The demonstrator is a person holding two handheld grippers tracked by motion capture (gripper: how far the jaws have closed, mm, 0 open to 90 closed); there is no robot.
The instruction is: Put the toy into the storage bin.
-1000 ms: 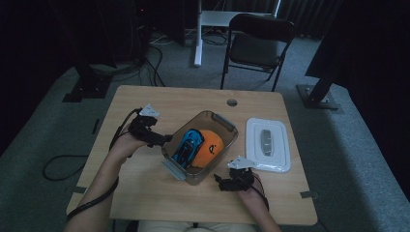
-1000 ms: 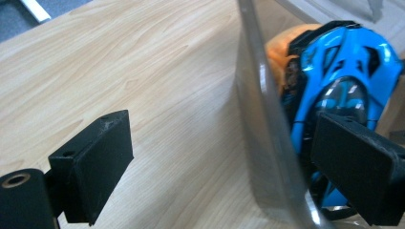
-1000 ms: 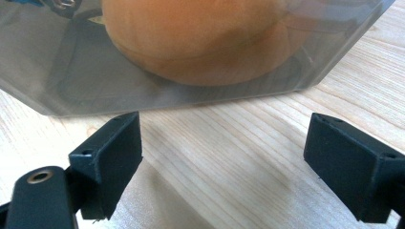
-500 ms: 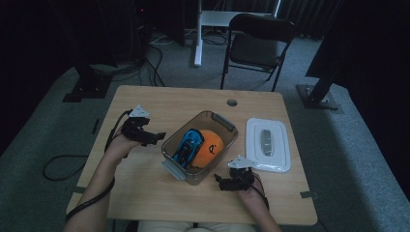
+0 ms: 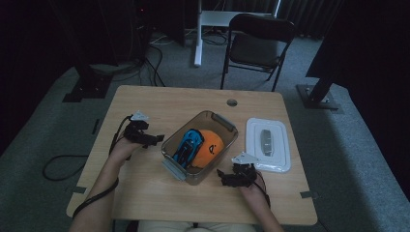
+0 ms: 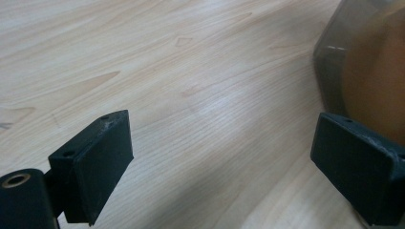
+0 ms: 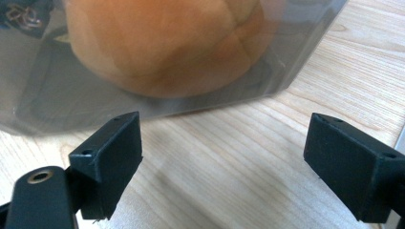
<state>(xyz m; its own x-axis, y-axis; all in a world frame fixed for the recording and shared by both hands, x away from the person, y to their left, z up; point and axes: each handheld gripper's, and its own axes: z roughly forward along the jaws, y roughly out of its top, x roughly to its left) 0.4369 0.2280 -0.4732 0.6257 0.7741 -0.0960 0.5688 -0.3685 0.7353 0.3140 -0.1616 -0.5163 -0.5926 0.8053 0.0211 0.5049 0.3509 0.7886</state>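
Both of my hand-held grippers stand wide open and hold nothing. Left hand-held gripper (image 5: 153, 140) hovers low over the bench (image 5: 145, 101), its jaws pointing toward the clear plastic container (image 5: 191, 171), which sits just ahead of it and apart from it; in the left gripper view (image 6: 222, 164) the container's smoky wall (image 6: 363, 62) rises just beyond my right-hand jaw, with bare wood between the two jaws.

Right hand-held gripper (image 5: 223, 177) sits close to the container's near corner, on the other side from my left one, jaws aimed at the wall. In the right gripper view (image 7: 224, 162) the container (image 7: 296, 52) stands just past the jaw tips, not touched, and through it I see the orange ball (image 7: 162, 43) resting against that wall.

From above, the orange ball (image 5: 212, 145) lies inside the container beside a blue and black object (image 5: 187, 146), the two touching. Beyond my right hand-held gripper, away from the container, a white lid (image 5: 267, 145) lies flat on the bench.
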